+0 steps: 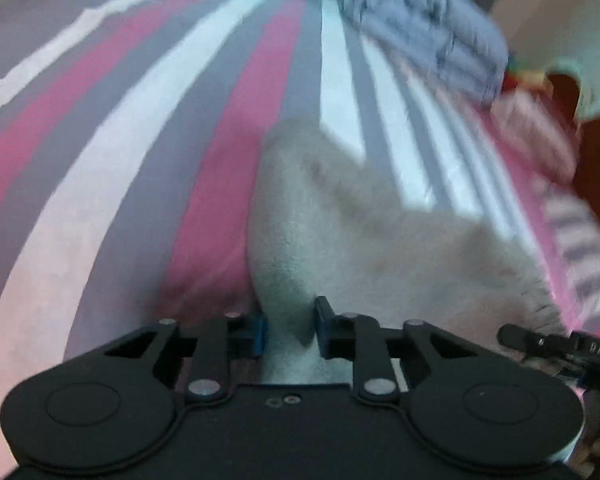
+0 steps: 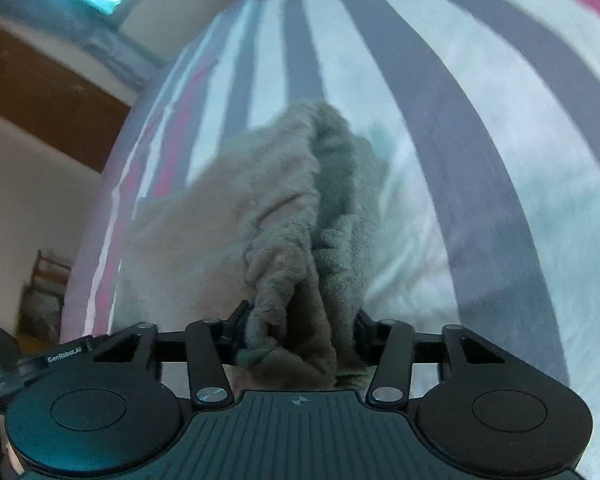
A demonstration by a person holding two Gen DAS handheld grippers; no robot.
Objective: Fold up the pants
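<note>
The pants (image 1: 340,232) are pale beige fleece and lie on the striped bed sheet (image 1: 120,140). My left gripper (image 1: 290,328) is shut on a fold of the pants near one edge. My right gripper (image 2: 300,328) is shut on a thick bunched part of the same pants (image 2: 284,208), which hang forward from the jaws over the sheet (image 2: 460,160). The right gripper's body shows at the lower right of the left wrist view (image 1: 560,346). Both views are motion-blurred.
A blue-grey folded garment (image 1: 432,28) lies at the far end of the bed. Colourful items (image 1: 528,76) sit at the bed's right edge. A brown wooden panel (image 2: 40,92) and the floor lie beyond the bed's left edge.
</note>
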